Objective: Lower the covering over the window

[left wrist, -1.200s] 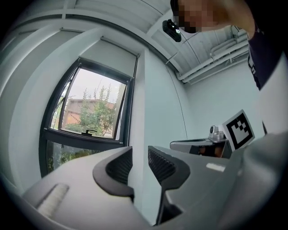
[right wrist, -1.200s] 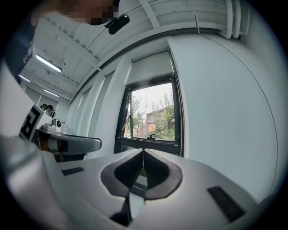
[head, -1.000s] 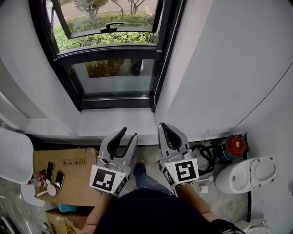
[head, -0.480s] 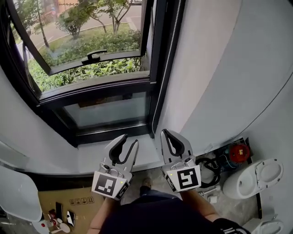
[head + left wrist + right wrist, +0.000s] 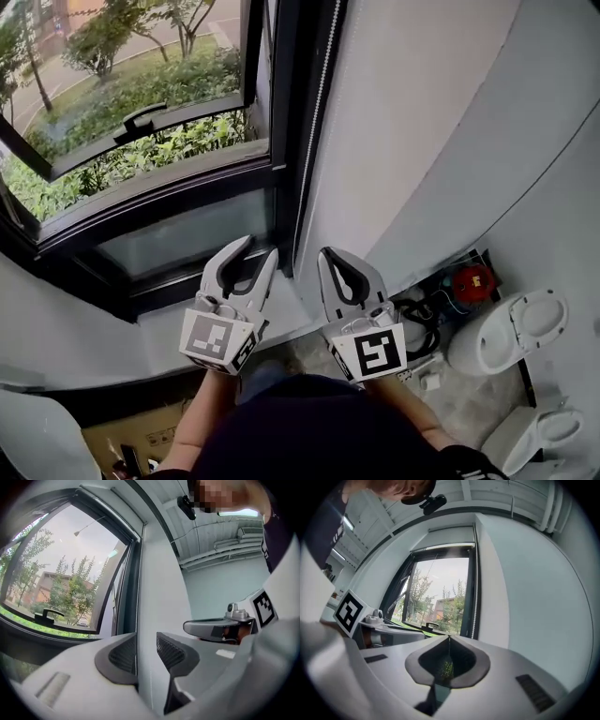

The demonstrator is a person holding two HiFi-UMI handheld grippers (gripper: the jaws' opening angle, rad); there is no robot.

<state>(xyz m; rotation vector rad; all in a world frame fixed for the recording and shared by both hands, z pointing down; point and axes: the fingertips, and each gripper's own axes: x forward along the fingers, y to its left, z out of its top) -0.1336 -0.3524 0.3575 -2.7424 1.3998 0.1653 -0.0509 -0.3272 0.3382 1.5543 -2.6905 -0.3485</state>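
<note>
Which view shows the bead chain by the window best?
The head view: a long stretch of the chain runs down the right side of the frame, beads clear. The left gripper view shows it only as a thin, faint line; the right gripper view shows a shorter stretch beside the frame.

The floor (image 5: 466,392) carries a white toilet (image 5: 511,330), a red device (image 5: 472,281), possibly a pump, tangled black cables (image 5: 424,323), and a cardboard box (image 5: 136,441) at the left.

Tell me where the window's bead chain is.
In the head view, the bead chain hangs along the window frame's right side, next to the white wall.
</note>
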